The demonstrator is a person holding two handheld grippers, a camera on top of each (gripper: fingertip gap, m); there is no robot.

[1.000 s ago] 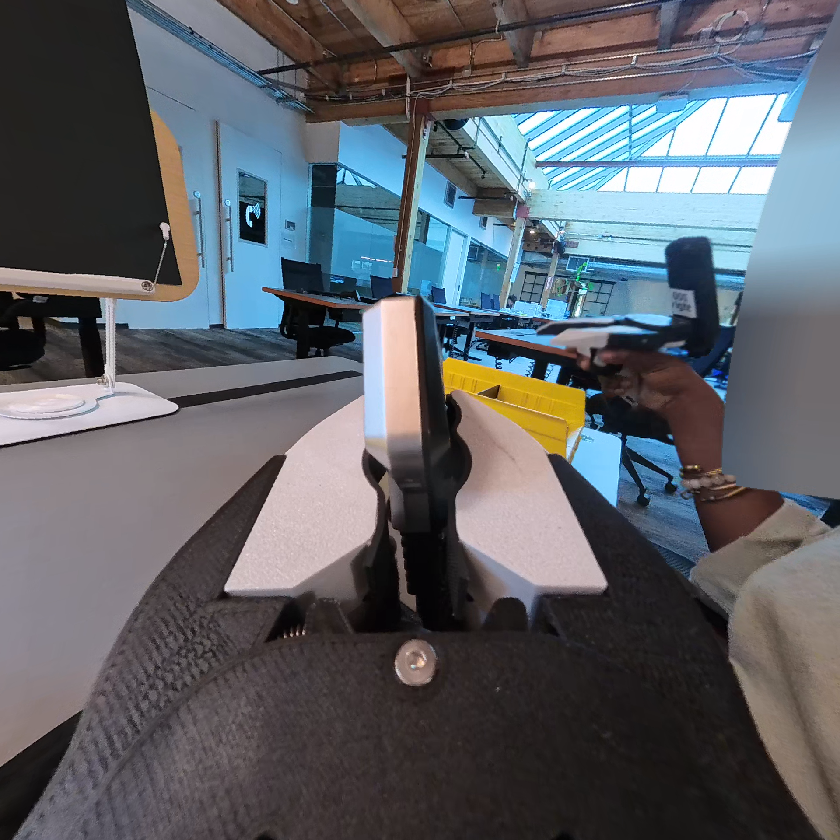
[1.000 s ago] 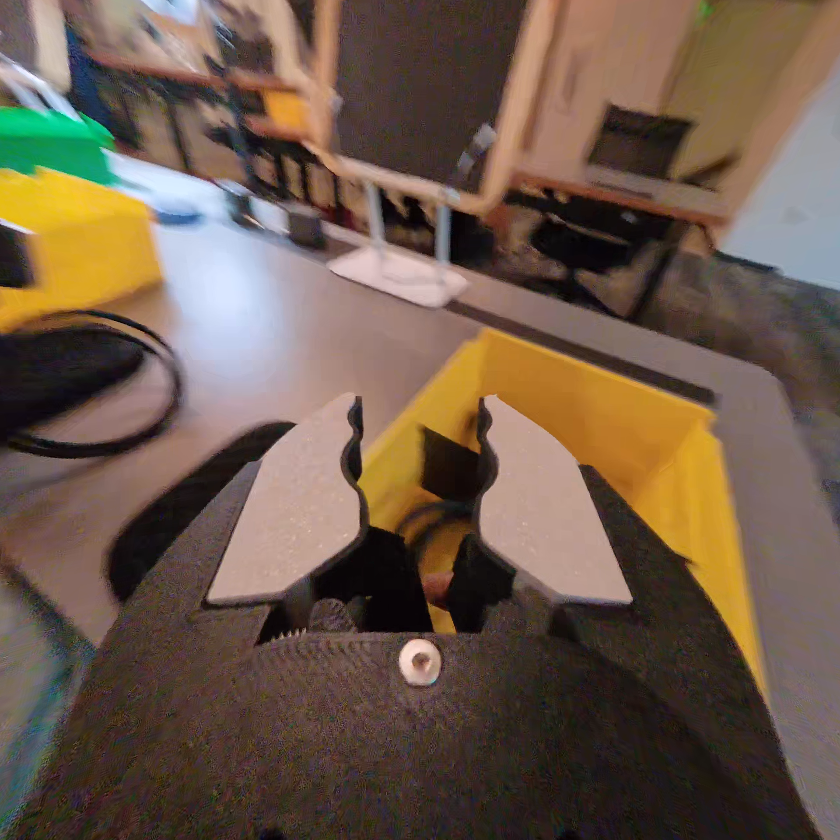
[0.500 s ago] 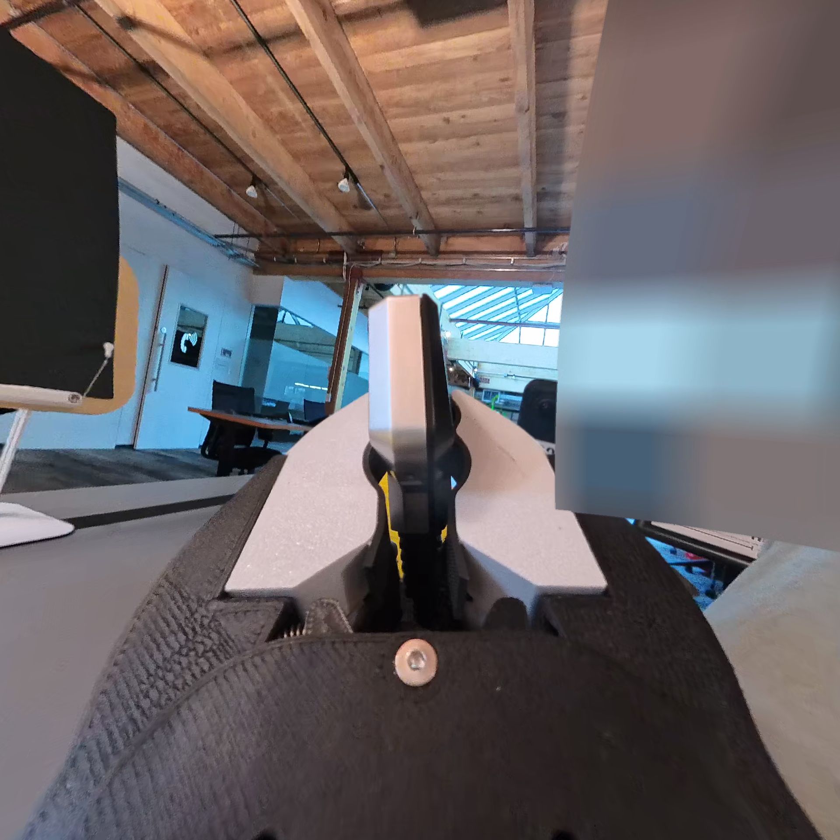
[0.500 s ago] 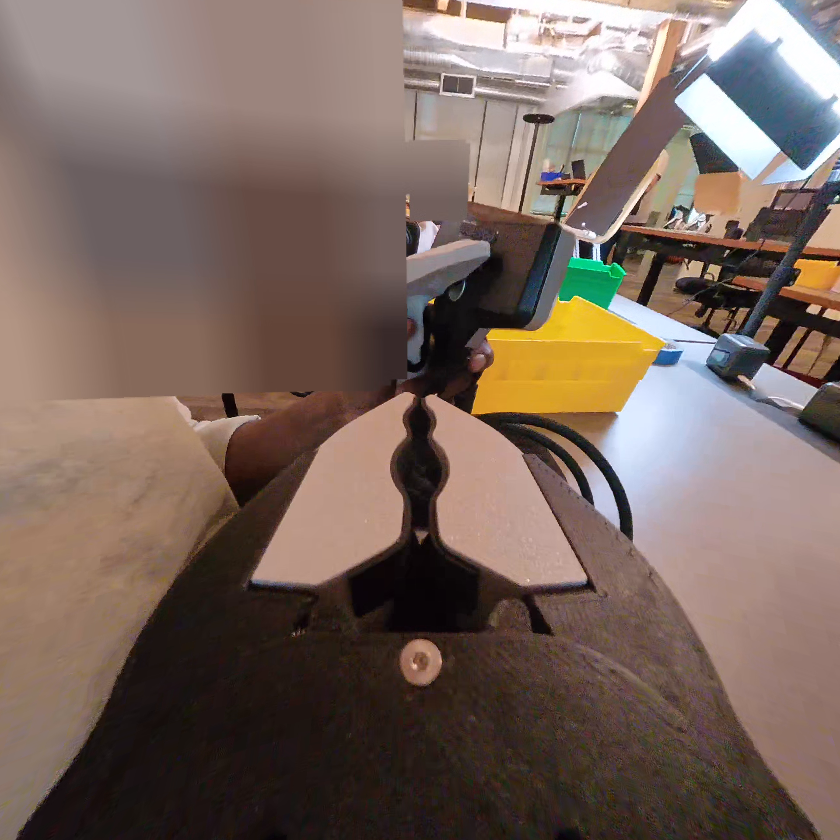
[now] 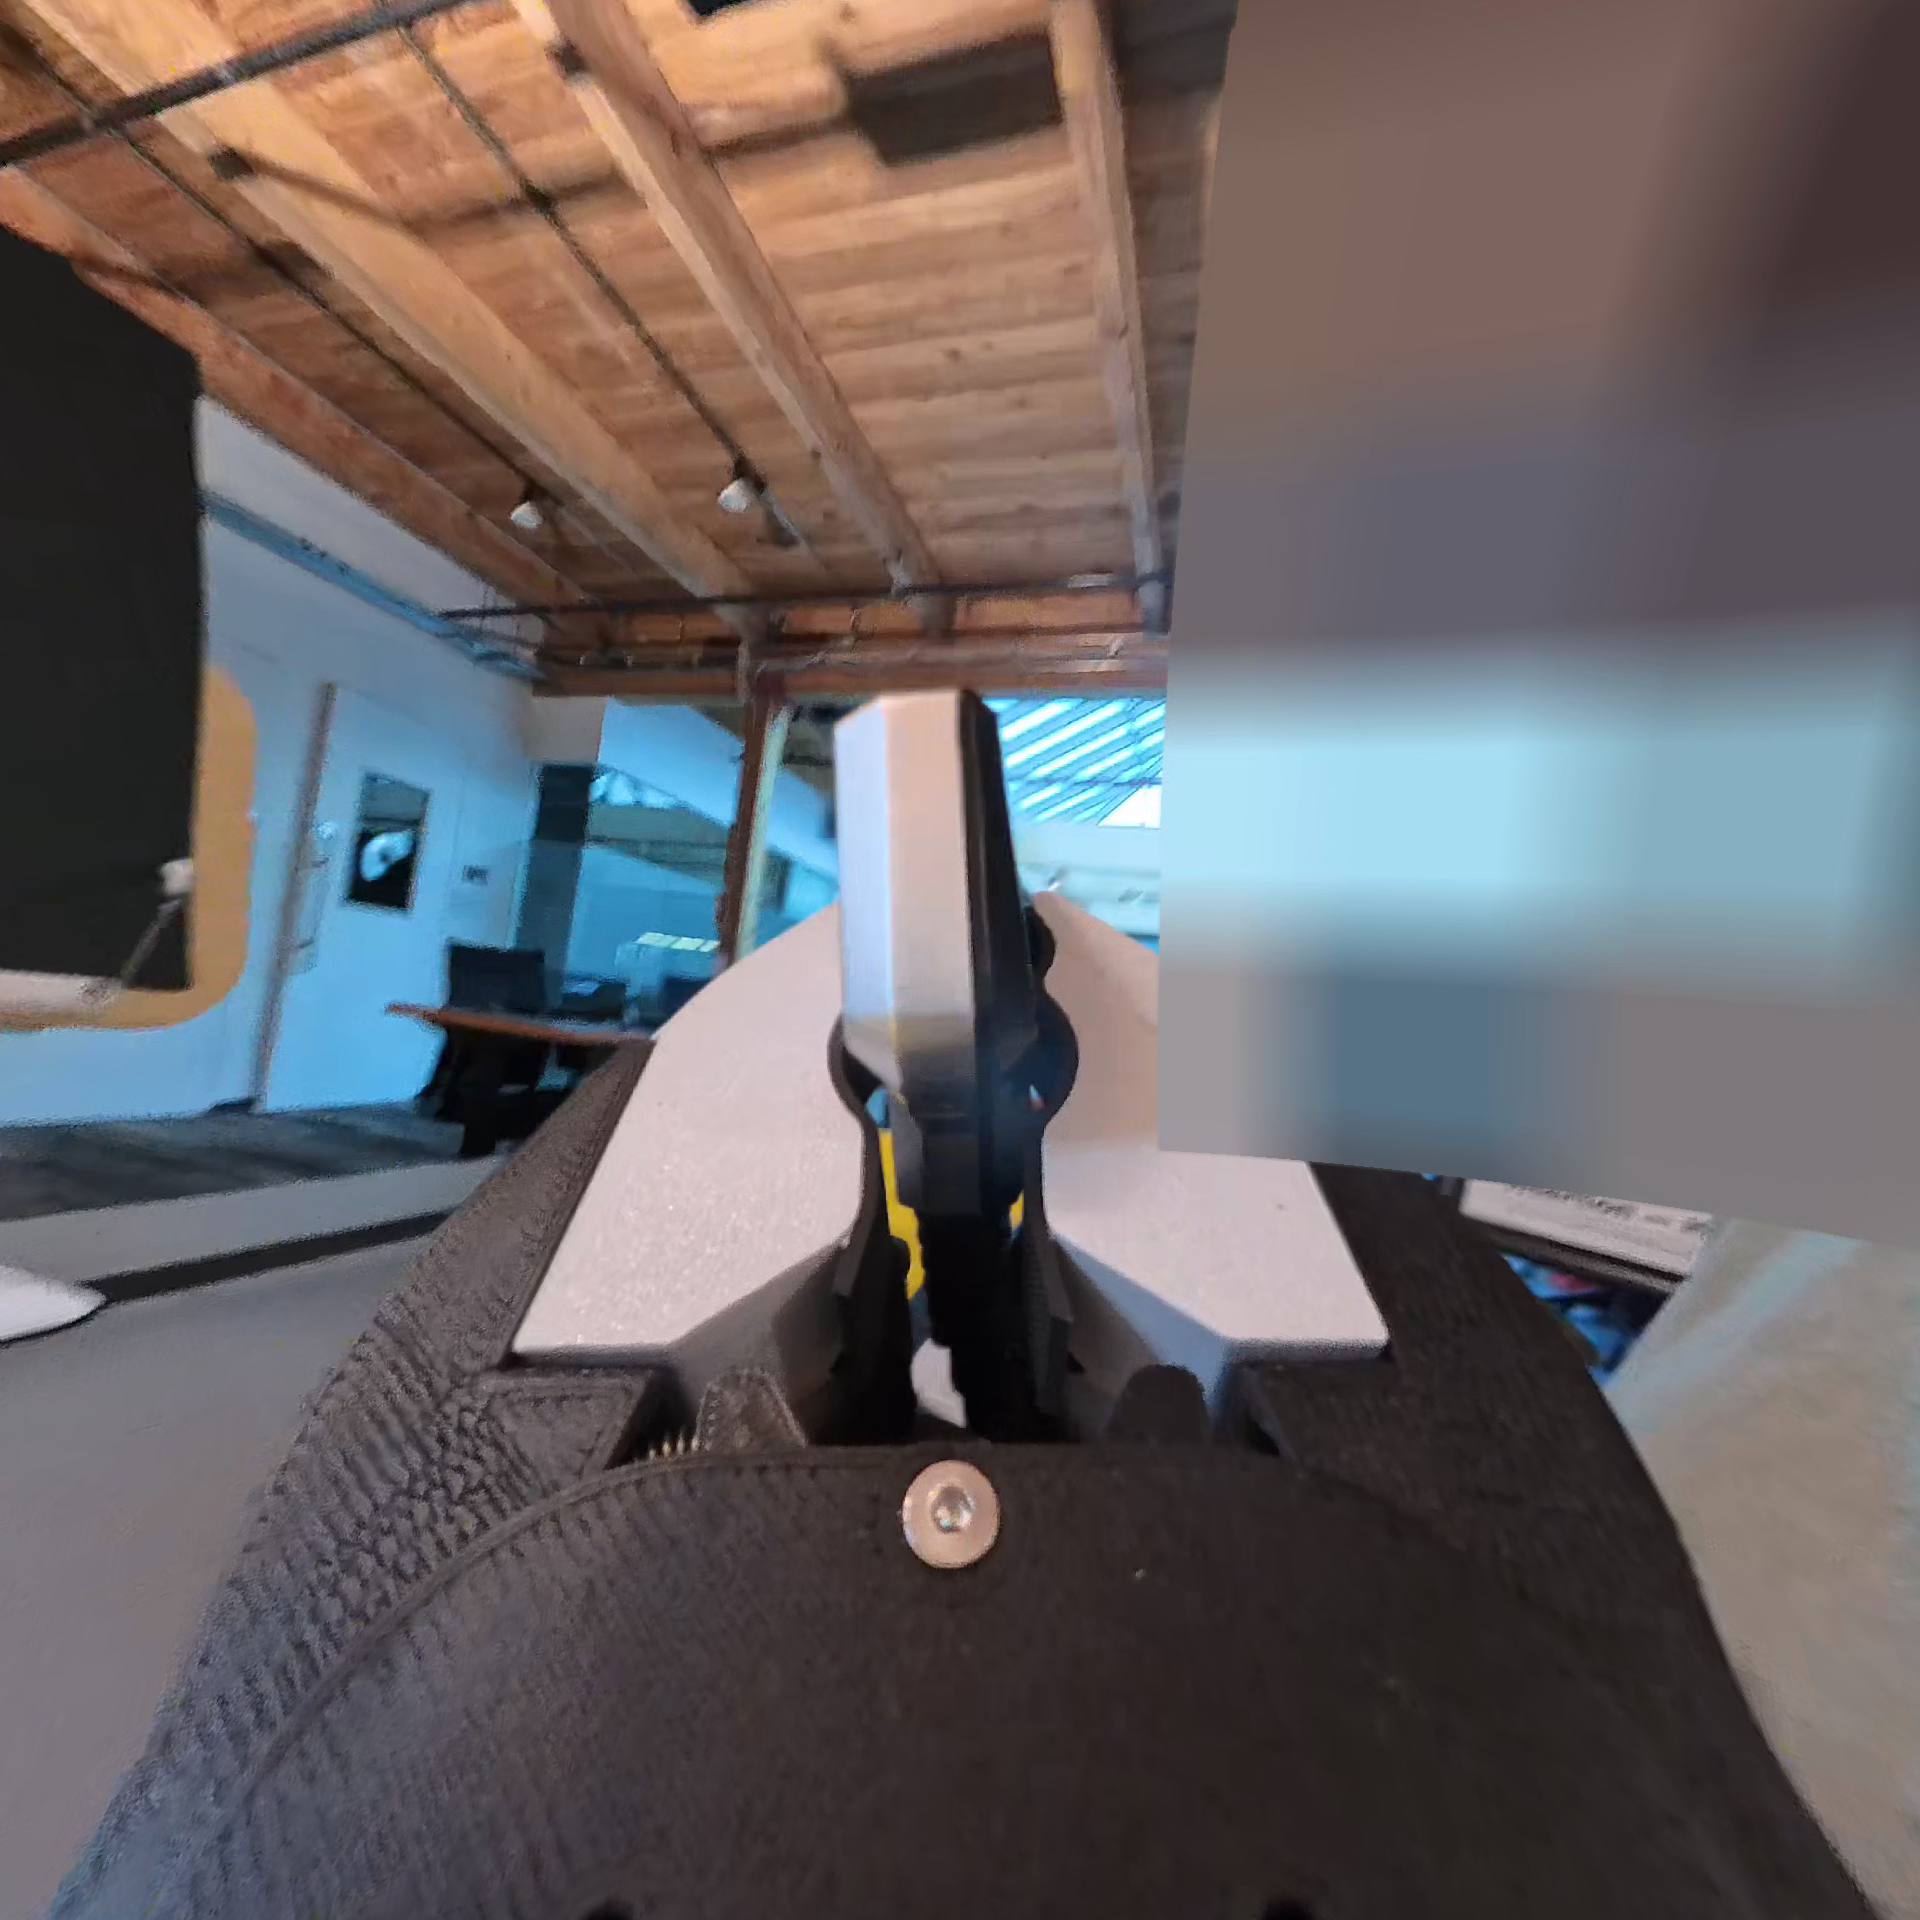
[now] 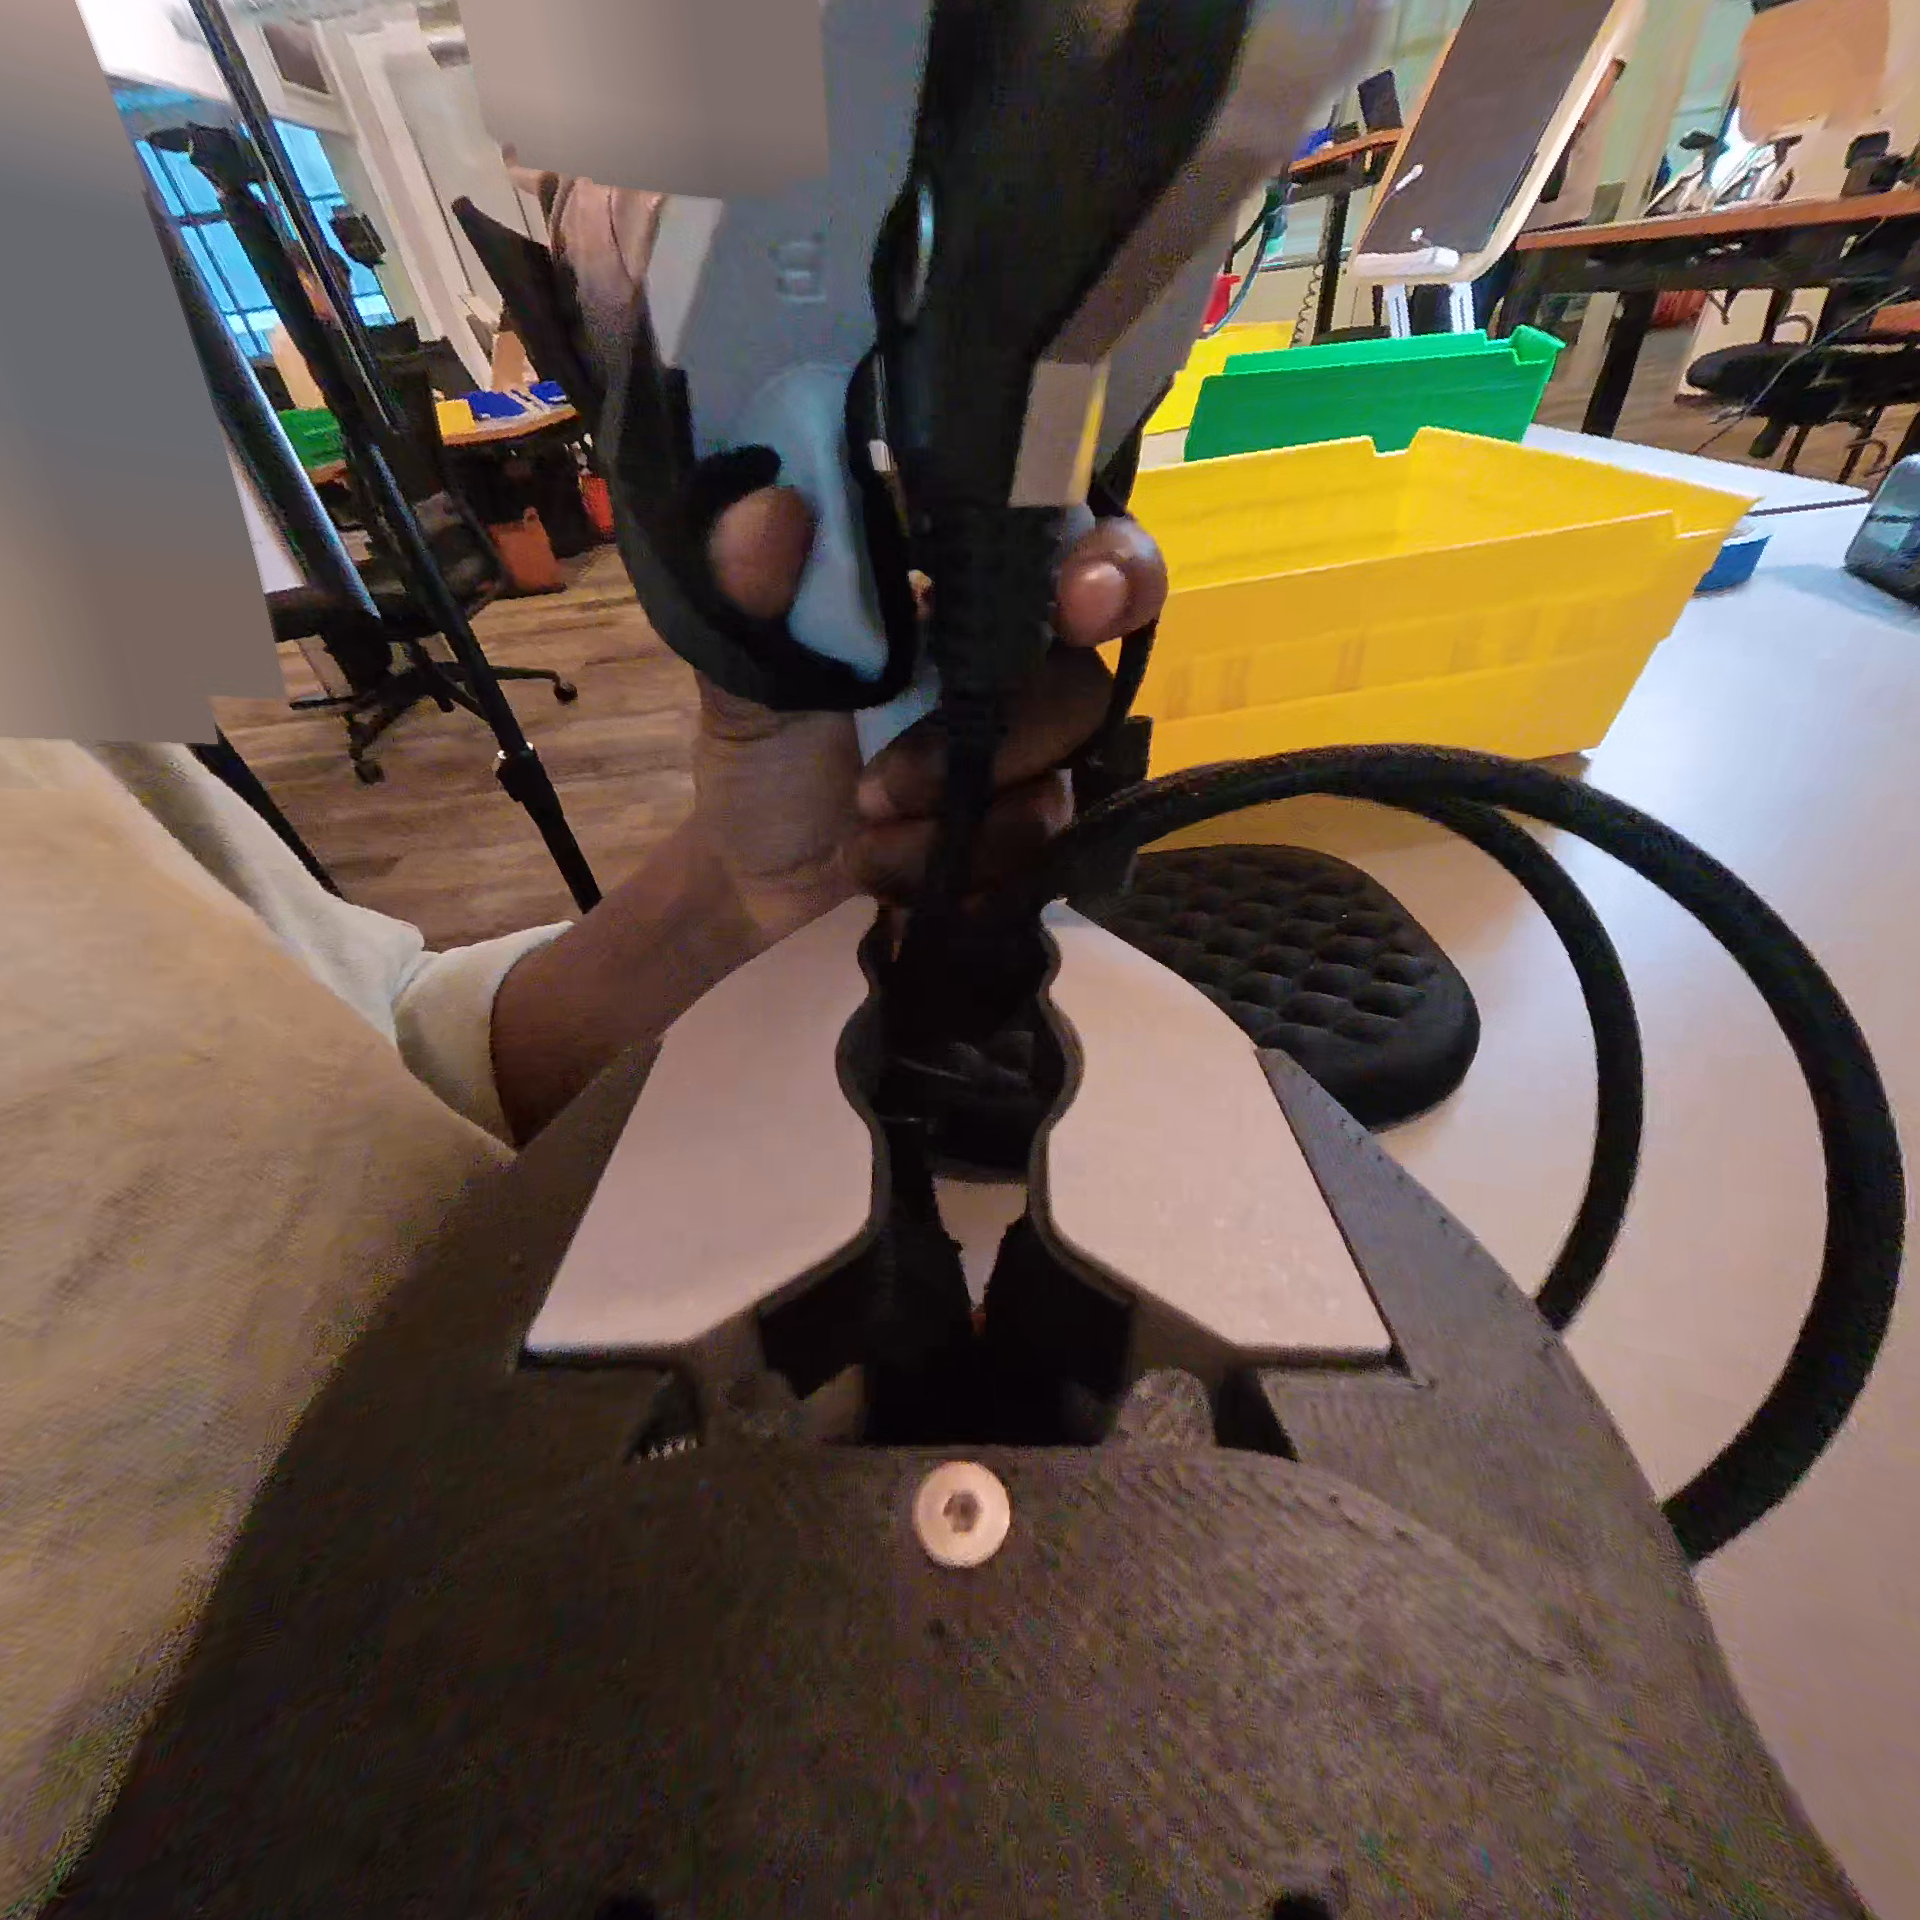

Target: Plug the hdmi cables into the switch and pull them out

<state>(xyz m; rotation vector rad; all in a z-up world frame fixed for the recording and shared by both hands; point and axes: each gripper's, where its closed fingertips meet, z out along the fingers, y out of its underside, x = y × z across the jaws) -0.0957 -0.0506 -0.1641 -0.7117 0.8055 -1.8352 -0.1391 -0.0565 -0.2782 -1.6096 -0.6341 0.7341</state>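
My left gripper (image 5: 951, 997) is shut on the HDMI switch (image 5: 899, 883), a flat silver and black box held upright and edge-on. In the right wrist view the switch (image 6: 1164, 208) shows at the top, above the hand (image 6: 790, 821) on the left gripper's handle. My right gripper (image 6: 958, 935) sits just below that hand. Its jaws are closed on the black end of a braided HDMI cable (image 6: 961, 1039). The cable runs up toward the switch, and more of it loops over the table (image 6: 1829, 1049) on the right. Where the cable meets the switch is hidden.
A yellow bin (image 6: 1403, 603) and a green bin (image 6: 1371, 384) stand on the grey table (image 6: 1766, 727) behind the cable loop. A black honeycomb pad (image 6: 1309, 987) lies by my right gripper. A tripod leg (image 6: 436, 623) stands on the floor at left. A black board (image 5: 83, 623) is at far left. Spacing between my two grippers at the tips: around 12 centimeters.
My right gripper left the yellow bin, swung toward the left hand, closed, and came up close under it. My left gripper tilted upward with the switch still in it.
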